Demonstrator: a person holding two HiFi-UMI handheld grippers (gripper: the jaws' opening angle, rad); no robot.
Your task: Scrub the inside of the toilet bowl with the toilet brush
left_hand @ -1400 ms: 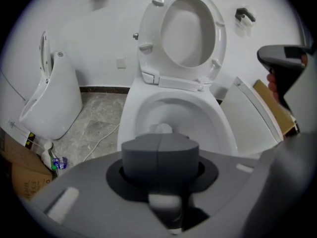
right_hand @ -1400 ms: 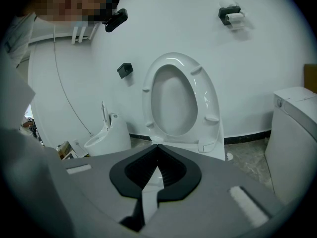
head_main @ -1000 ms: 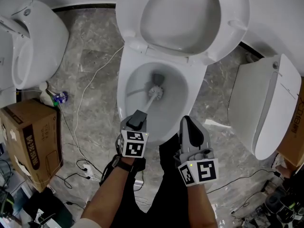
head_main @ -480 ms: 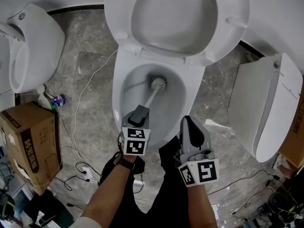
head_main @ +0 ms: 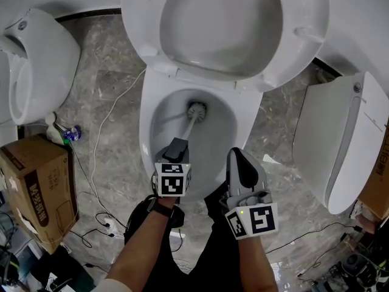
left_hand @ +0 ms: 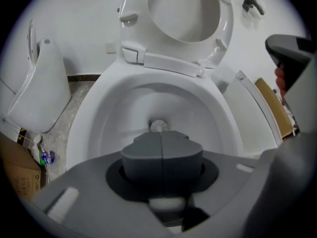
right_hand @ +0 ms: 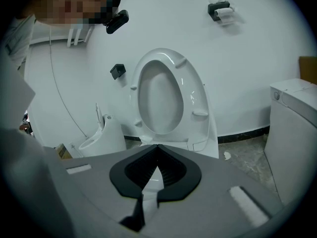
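The white toilet bowl [head_main: 152, 123] stands with seat and lid [head_main: 222, 23] raised. Inside it, the round white head of the toilet brush [head_main: 196, 110] rests low against the back of the basin, its thin handle slanting down to my left gripper [head_main: 177, 146]. That gripper is shut on the handle above the bowl's front rim. In the left gripper view, the shut left gripper [left_hand: 161, 135] hides the handle; the brush head [left_hand: 159, 126] peeks out just past it. My right gripper [head_main: 239, 157] hovers beside the rim, shut and empty. In its own view, the right gripper [right_hand: 157, 147] points at the raised seat [right_hand: 161, 93].
Another toilet [head_main: 39, 59] stands at the left and a closed one [head_main: 337, 132] at the right. A cardboard box [head_main: 36, 181], a small bottle [head_main: 64, 132] and loose cables [head_main: 103, 126] lie on the marble floor at the left. A paper holder [right_hand: 220, 10] hangs on the wall.
The brush head has slid from the middle of the basin toward its back as my left gripper pushed forward. The right gripper has stayed in place.
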